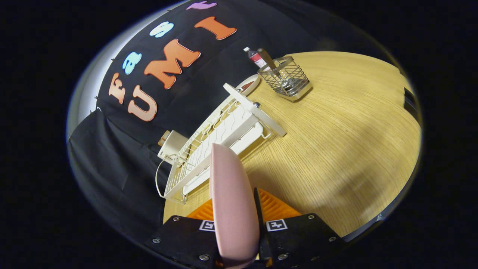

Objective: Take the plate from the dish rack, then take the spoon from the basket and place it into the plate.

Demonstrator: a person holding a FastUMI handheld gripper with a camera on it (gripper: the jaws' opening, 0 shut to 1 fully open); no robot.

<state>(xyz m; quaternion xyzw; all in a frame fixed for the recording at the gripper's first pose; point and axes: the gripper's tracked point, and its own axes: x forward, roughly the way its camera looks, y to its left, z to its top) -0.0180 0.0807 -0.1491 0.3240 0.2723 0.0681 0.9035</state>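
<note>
**Q:** What are your fingers [239, 224] doing?

**A:** They are clenched on the pink plate [232, 201], which stands on edge between them with its rim pointing toward 12 o'clock. I judge the edge-on hold suits a thin, smooth, matte disc: the ribbed pads can bite on both faces.

**Q:** Where is the dish rack?

**A:** The white wire dish rack [216, 145] lies just beyond the plate, stretching from 10 toward 1 o'clock on the pale wood-grain worktop [336, 142]. Its slots look empty, so the plate seems already out of it.

**Q:** And the spoon?

**A:** The metal spoon [269, 62] stands handle-up in a wire-mesh basket [285, 79] at 1 o'clock, well apart from my fingers, beyond the rack's far end. Upright storage leaves the handle free to pinch. I judge the plate must go flat on the worktop first.

**Q:** Anything else?

**A:** A small bottle [254, 56] stands behind the basket.
</note>
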